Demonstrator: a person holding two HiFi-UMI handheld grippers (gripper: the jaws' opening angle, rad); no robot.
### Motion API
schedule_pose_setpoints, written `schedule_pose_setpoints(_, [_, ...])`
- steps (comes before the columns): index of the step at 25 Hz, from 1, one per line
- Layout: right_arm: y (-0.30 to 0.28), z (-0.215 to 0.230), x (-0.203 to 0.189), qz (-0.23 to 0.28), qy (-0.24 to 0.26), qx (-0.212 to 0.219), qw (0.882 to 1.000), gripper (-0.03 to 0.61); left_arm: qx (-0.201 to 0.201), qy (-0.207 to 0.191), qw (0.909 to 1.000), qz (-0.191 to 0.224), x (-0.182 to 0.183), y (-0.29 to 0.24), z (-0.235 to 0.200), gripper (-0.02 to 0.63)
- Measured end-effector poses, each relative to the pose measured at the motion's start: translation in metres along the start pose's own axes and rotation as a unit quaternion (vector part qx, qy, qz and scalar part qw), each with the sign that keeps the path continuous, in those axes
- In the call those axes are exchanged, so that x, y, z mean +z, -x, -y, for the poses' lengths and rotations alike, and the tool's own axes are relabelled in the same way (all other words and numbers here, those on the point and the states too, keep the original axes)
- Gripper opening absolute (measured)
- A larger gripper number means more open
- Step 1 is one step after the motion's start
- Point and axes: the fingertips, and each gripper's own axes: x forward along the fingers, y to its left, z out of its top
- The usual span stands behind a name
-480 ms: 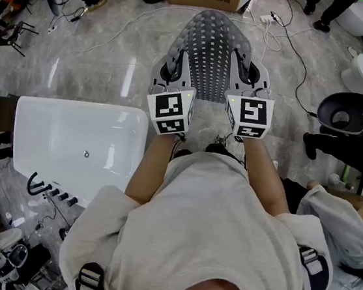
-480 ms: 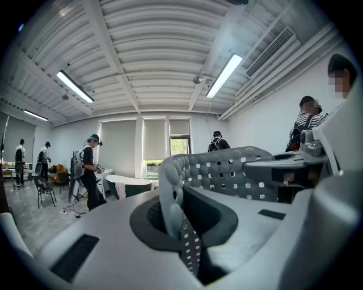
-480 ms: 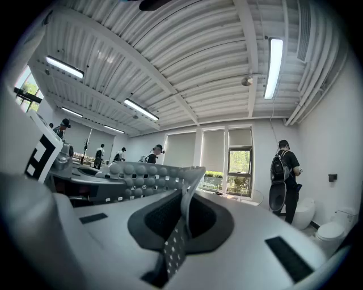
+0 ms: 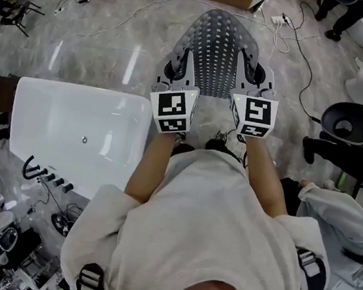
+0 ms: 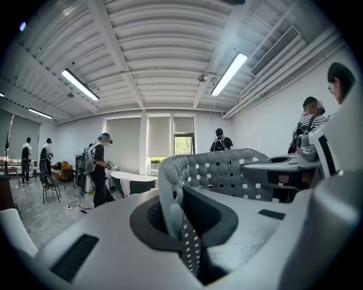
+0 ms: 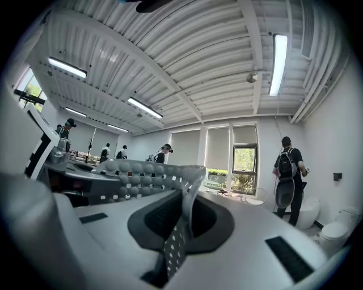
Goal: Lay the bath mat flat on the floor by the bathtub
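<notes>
Evidently limp, the mat (image 4: 214, 46) droops between left gripper (image 4: 175, 73) and right gripper (image 4: 258, 79) — each clenched on a near corner; tub (image 4: 71, 134) at nine o'clock.

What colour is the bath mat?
Grey bath mat, dotted with small holes; clearest in head view.

The grey bath mat (image 4: 212, 53), dotted with rows of small holes, hangs arched above the floor beside the white bathtub (image 4: 83, 91). Its near corners are pinched in the left tool (image 4: 176, 68) and the right tool (image 4: 259, 75).
</notes>
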Motion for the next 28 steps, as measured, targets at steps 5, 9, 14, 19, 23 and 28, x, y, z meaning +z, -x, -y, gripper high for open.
schedule_pose_setpoints(5, [0.0, -0.026, 0.001, -0.009, 0.001, 0.0, 1.0, 0.02, 0.0, 0.007, 1.0, -0.005, -0.006, 0.02, -0.029, 0.031])
schedule_pose_setpoints(9, [-0.001, -0.038, -0.002, -0.013, -0.005, -0.007, 1.0, 0.021, -0.008, 0.005, 0.9999, -0.01, -0.012, 0.029, -0.045, 0.031])
schedule_pose_setpoints(14, [-0.001, -0.059, -0.013, -0.022, -0.015, -0.017, 1.0, 0.021, -0.021, 0.001, 0.9995, -0.022, -0.025, 0.042, -0.064, 0.031])
schedule_pose_setpoints(19, [-0.004, -0.066, -0.027, -0.034, -0.026, -0.021, 0.999, 0.021, -0.03, 0.004, 0.9991, -0.028, -0.041, 0.039, -0.071, 0.031])
schedule_pose_setpoints(23, [-0.015, -0.061, -0.036, -0.04, -0.02, -0.019, 0.999, 0.021, -0.033, 0.007, 0.9989, -0.034, -0.05, 0.022, -0.073, 0.031])
schedule_pose_setpoints(28, [-0.056, -0.044, -0.039, -0.038, -0.015, -0.004, 0.999, 0.02, -0.019, 0.011, 0.9989, -0.041, -0.054, -0.015, -0.084, 0.031])
